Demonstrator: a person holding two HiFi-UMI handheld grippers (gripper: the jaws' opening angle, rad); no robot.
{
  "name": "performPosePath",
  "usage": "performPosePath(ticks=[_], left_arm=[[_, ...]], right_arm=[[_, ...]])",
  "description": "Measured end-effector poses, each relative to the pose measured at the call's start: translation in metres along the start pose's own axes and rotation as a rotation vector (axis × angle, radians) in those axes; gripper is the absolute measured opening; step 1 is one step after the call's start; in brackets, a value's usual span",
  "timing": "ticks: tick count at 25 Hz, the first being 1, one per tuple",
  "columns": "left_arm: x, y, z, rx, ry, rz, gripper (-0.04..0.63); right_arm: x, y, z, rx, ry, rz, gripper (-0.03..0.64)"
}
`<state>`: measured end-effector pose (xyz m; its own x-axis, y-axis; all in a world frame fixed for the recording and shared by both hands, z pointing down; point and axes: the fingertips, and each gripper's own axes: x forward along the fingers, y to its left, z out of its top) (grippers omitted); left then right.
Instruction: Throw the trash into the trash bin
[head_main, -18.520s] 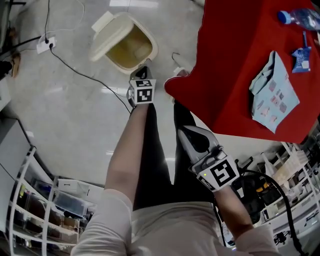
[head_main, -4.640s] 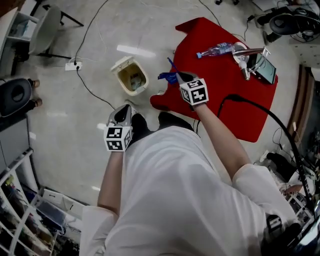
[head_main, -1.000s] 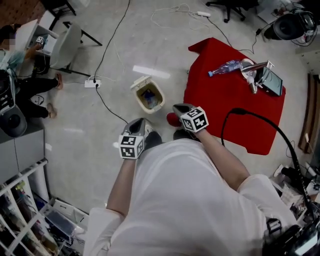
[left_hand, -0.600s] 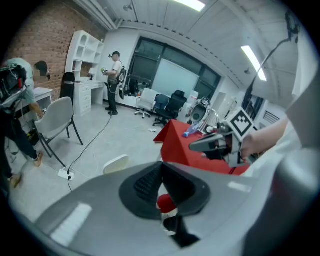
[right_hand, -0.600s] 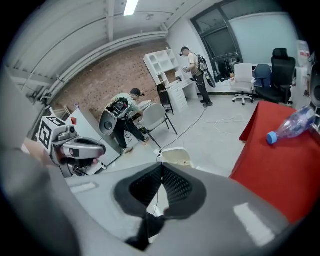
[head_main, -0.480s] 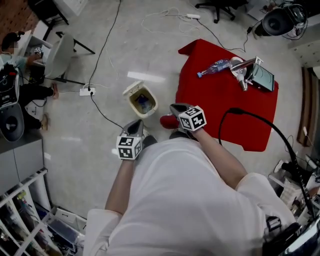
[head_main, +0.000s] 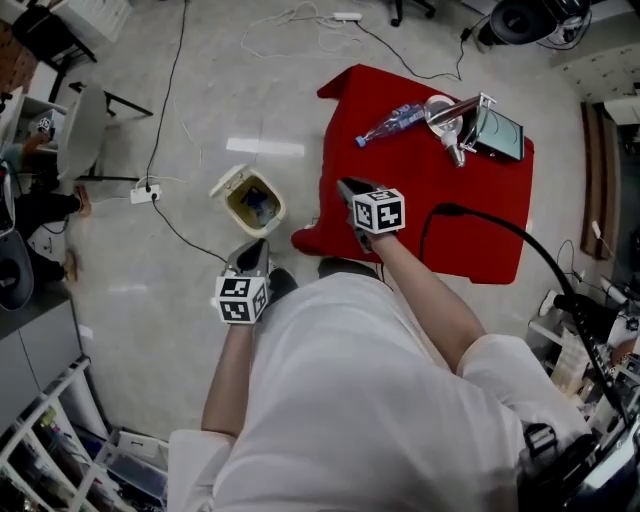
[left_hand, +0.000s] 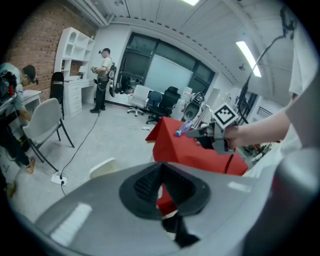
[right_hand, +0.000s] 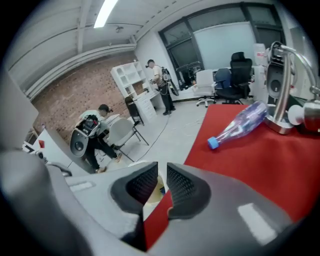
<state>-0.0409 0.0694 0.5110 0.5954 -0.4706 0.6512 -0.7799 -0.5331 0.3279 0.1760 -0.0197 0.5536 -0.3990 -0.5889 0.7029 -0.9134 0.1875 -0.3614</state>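
**Red tabletop, bottle not yet binned**

Clear plastic bottle with blue cap (head_main: 392, 122) lies on its side on the red-clothed tabletop (head_main: 470, 220), upper centre. The cream trash bin (head_main: 278, 208) stands on the floor to the left. Right gripper (head_main: 348, 188): fingers (right_hand: 182, 187) just been opening, narrow gap, empty. Left gripper (head_main: 256, 250): fingers (left_hand: 145, 185) together, empty. Risk: a shallow pinch lets the round bottle roll away.

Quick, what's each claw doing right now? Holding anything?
Left claw: closed, nothing in it.
Right claw: slightly open, its jaws have just been opening, nothing between them.
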Motion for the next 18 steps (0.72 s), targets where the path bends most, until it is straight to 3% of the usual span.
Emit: performPosePath(ticks=[6,15,18], left_arm=[[0.019,-0.005,0.019,0.029,0.009,-0.02,0.005],[0.032,0.004,0.038,0.041,0.023,-0.013,0.005],[0.03,0.008,0.039,0.034,0.023,0.001,0.005]], right_arm=[[0.002,-0.082,0.043,0.226,-0.097,-0.178,0.106],[0.026,-0.15,0.053,0.537,-0.09,-0.358,0.209],[0.034,-0.169,0.051,0.617,-0.081,-0.464,0.261]])
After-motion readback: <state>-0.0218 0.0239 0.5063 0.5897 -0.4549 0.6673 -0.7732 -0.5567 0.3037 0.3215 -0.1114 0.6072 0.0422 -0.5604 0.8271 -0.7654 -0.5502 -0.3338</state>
